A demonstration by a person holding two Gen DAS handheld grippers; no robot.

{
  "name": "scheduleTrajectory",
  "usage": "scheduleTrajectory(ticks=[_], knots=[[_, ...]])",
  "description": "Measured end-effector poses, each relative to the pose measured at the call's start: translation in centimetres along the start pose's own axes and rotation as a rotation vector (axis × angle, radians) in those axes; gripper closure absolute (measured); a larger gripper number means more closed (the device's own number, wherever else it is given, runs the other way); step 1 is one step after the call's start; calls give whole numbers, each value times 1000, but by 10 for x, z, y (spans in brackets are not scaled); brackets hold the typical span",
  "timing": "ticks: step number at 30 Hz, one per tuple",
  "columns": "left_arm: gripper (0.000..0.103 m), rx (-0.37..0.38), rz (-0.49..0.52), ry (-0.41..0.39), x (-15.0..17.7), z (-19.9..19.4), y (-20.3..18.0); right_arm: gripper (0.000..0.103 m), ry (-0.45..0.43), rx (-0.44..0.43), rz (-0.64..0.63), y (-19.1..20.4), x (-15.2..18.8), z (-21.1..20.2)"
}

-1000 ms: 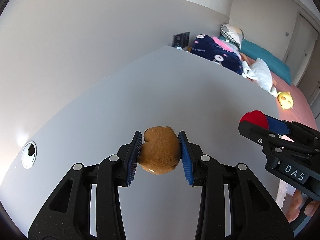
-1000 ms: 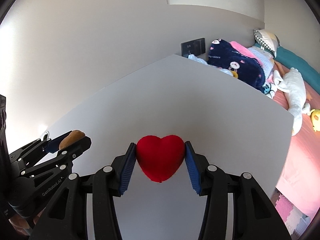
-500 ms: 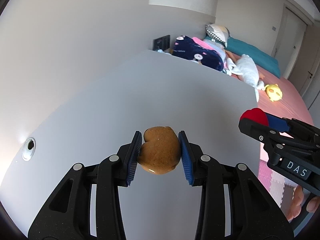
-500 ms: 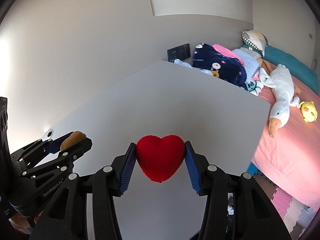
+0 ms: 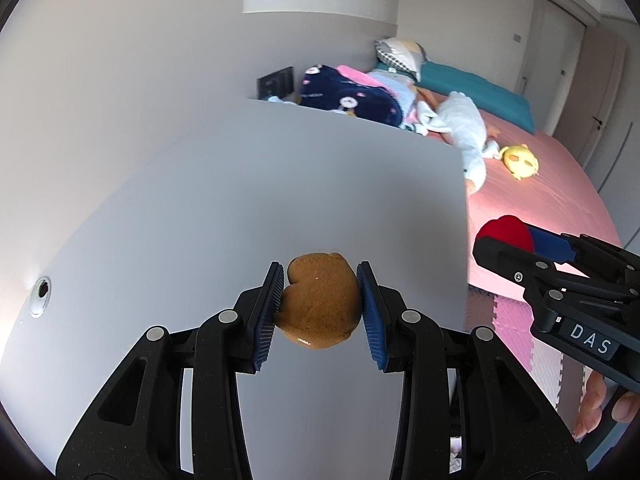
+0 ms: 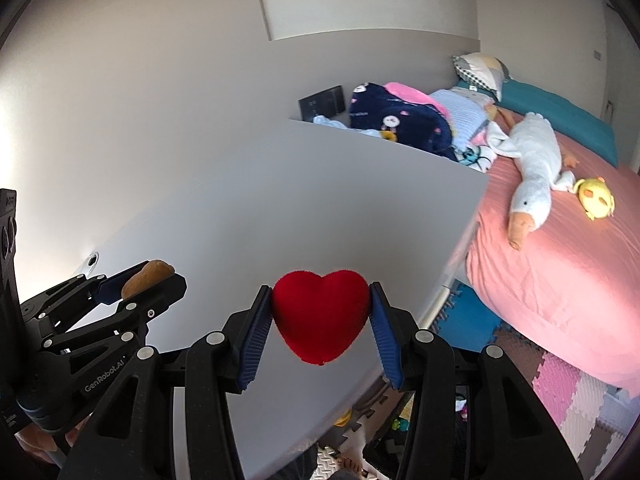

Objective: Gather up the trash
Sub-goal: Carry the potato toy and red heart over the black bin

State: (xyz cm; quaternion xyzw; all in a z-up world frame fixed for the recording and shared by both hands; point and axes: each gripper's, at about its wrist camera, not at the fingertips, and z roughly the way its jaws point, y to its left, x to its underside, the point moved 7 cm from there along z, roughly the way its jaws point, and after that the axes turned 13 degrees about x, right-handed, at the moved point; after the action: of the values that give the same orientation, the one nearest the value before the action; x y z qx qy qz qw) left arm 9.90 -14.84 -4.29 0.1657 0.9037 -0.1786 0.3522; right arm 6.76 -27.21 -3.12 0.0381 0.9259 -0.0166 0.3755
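A brown, bun-like lump (image 5: pixel 319 301) sits clamped between the blue pads of my left gripper (image 5: pixel 320 304), held in the air above the grey table (image 5: pixel 248 200). My right gripper (image 6: pixel 321 320) is shut on a red plush heart (image 6: pixel 320 316), also above the table near its right edge. In the left wrist view the right gripper (image 5: pixel 520 240) shows at the right with the red heart (image 5: pixel 505 232) at its tip. The right wrist view catches the left gripper (image 6: pixel 136 276) at the lower left, carrying the brown lump (image 6: pixel 146 272).
The grey table (image 6: pixel 320 200) has a round cable hole (image 5: pixel 41 290) at its left. Beyond its right edge lies a pink bed (image 6: pixel 560 260) with a white goose plush (image 6: pixel 532 176), a yellow chick toy (image 6: pixel 596 198) and a dark blue blanket (image 6: pixel 392 120). Foam floor mats (image 6: pixel 560 388) lie below.
Both grippers have travelled toward the table's right edge, each keeping its grip. The bed and floor mats have come further into view.
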Motion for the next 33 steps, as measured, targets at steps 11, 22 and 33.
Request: scheduleTrajectory(ticks=[11,22,33], knots=[[66,69,75,24,3,18,-59,53,-6,65,55,-58,19,-21],[66,139,147,45,9,28,-111,53,-16,118,125,-110,41,-41],[66,206,226,62,10,39,-160,53,-13,184,202,-163,58,-52]])
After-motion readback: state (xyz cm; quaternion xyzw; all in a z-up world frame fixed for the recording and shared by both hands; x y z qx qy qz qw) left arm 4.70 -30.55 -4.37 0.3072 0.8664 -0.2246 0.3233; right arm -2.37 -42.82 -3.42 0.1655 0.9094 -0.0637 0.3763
